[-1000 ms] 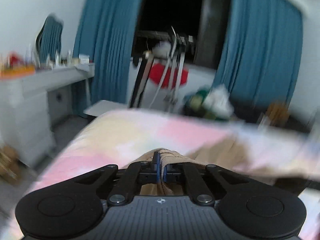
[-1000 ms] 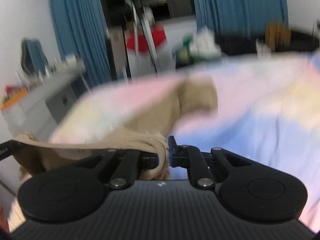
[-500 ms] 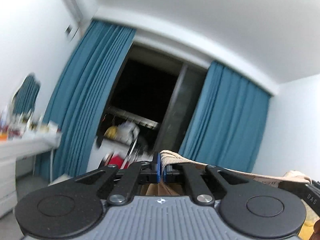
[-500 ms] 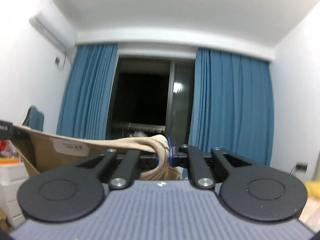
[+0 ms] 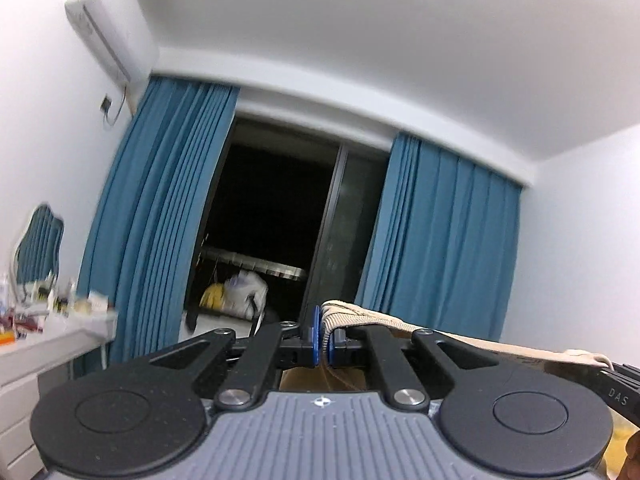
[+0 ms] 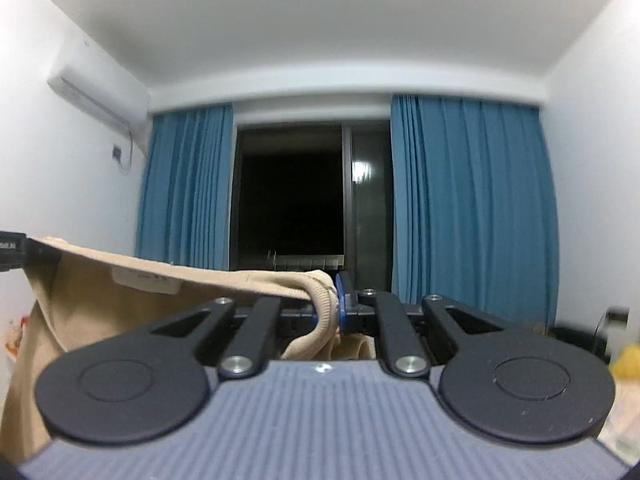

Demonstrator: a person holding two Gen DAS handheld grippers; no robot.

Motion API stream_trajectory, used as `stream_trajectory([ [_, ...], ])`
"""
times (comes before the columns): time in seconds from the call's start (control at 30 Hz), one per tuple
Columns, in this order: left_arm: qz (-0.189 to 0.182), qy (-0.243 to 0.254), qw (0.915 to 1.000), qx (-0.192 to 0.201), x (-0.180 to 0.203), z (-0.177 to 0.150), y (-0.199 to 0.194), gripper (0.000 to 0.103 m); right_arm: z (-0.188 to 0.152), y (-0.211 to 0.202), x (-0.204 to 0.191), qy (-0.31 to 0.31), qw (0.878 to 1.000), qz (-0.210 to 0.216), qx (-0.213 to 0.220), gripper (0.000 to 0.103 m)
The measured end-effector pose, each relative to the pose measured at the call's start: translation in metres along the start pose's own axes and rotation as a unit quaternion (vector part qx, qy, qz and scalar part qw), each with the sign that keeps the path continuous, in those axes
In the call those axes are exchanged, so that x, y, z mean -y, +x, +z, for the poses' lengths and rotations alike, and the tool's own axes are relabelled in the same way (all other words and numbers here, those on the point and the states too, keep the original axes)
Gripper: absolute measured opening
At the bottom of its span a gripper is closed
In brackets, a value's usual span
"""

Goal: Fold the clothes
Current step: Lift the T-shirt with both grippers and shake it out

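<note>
A beige knit garment [image 6: 92, 308] hangs stretched in the air between both grippers, a white label on its inner side. My left gripper [image 5: 323, 336] is shut on one ribbed edge of the garment [image 5: 360, 314], which runs off to the right toward the other gripper's tip [image 5: 624, 376]. My right gripper [image 6: 334, 304] is shut on the opposite ribbed edge, and the cloth spans left to the left gripper's tip [image 6: 10, 250]. The lower part of the garment drops out of view below the gripper bodies.
Blue curtains [image 6: 472, 204] frame a dark glass door [image 6: 288, 200] straight ahead. An air conditioner [image 5: 108, 24] sits high on the left wall. A white dresser [image 5: 48, 344] with small items and a mirror [image 5: 38, 244] stands at the left.
Both grippers have lifted the garment high off the pastel bed, which has dropped out of view; curtains and ceiling now fill the views. The cloth is pulled taut between them.
</note>
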State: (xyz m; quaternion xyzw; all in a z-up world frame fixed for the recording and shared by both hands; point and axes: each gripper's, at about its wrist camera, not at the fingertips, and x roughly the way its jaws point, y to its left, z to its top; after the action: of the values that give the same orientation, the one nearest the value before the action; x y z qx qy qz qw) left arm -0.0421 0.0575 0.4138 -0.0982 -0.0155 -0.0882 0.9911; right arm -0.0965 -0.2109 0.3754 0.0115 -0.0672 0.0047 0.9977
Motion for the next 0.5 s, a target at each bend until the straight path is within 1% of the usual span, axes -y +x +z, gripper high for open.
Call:
stream_trajectory([
  [0.13, 0.022, -0.003, 0.9977, -0.063, -0.025, -0.066, 0.093, 0.005, -0.074, 0.078, 0.002, 0.001, 0.998, -0.010, -0.061, 0.011],
  [0.27, 0.037, 0.004, 0.9939, -0.104, -0.052, -0.143, 0.197, 0.007, -0.156, 0.178, 0.008, 0.021, 0.992, -0.028, -0.125, 0.011],
  [0.33, 0.044, 0.004, 0.9906, -0.129, -0.068, -0.190, 0.250, 0.007, -0.204, 0.230, 0.013, 0.029, 0.987, -0.037, -0.154, 0.012],
  [0.4, 0.051, 0.001, 0.9857, -0.160, -0.086, -0.247, 0.301, 0.008, -0.259, 0.281, 0.020, 0.036, 0.980, -0.042, -0.189, 0.012],
  [0.43, 0.055, 0.003, 0.9824, -0.178, -0.095, -0.278, 0.322, 0.008, -0.286, 0.305, 0.023, 0.039, 0.977, -0.045, -0.205, 0.012],
  [0.5, 0.061, 0.009, 0.9745, -0.216, -0.116, -0.335, 0.371, 0.008, -0.351, 0.348, 0.030, 0.065, 0.967, -0.047, -0.241, 0.012],
])
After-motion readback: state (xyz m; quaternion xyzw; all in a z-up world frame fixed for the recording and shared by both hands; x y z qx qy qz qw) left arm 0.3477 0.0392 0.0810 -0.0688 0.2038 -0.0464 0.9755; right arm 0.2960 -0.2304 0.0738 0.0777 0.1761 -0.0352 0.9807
